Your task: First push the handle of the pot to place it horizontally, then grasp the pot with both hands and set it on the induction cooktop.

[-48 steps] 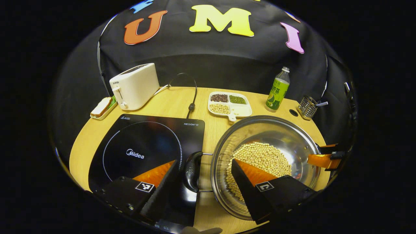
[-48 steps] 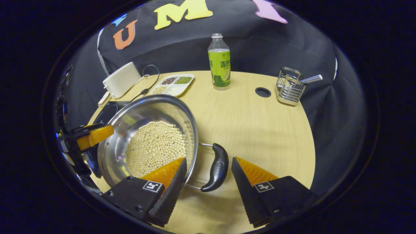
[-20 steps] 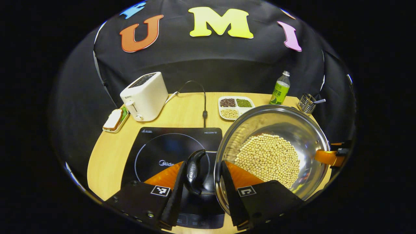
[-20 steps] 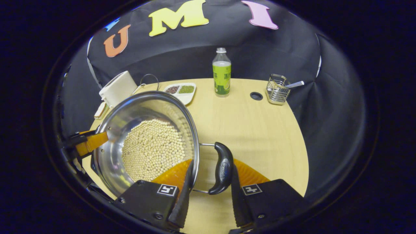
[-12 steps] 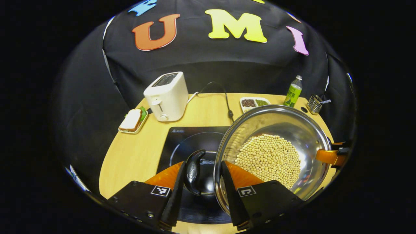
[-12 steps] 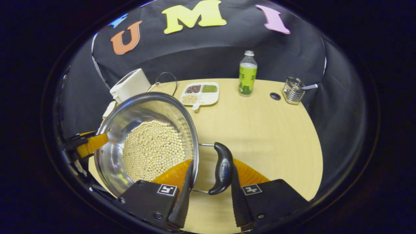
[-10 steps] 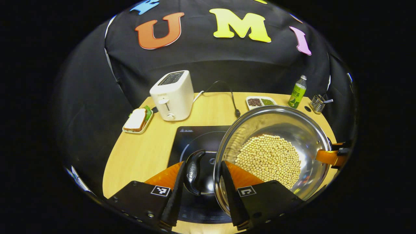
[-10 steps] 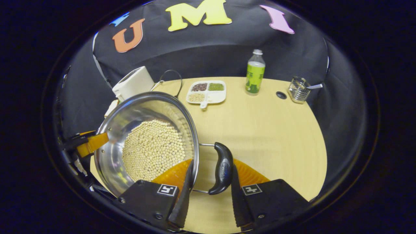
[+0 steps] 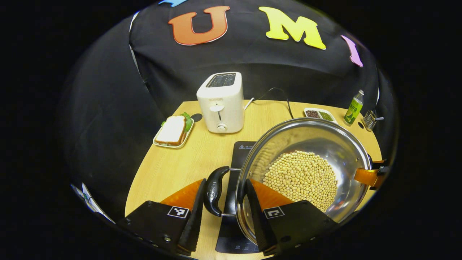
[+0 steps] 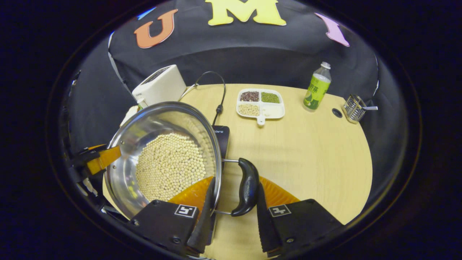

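A steel pot [image 9: 288, 137] half full of pale beans [image 9: 301, 177] hangs between my two grippers. My left gripper [image 9: 223, 211] is shut on the pot's black left handle [image 9: 213, 189]. My right gripper [image 10: 232, 213] is shut on the black right handle [image 10: 247, 187]. The pot sits over the black induction cooktop [image 9: 243, 150], hiding most of it; whether its base touches the cooktop is hidden. In the right gripper view the cooktop [image 10: 221, 135] peeks out past the pot [image 10: 151, 126], and my left gripper [image 10: 97, 159] shows at the far rim. My right gripper [image 9: 368, 177] shows at the pot's far side.
A white toaster [image 9: 221, 103] stands behind the cooktop, with a sandwich plate [image 9: 174, 130] to its left. A black cable [image 10: 216, 94], a divided tray of beans [image 10: 260, 103], a green bottle [image 10: 316, 86] and a wire holder [image 10: 354, 107] line the back of the wooden table [image 10: 306, 155].
Both grippers went from open around the handles to shut on them. The pot has since travelled left across the table to above the cooktop.
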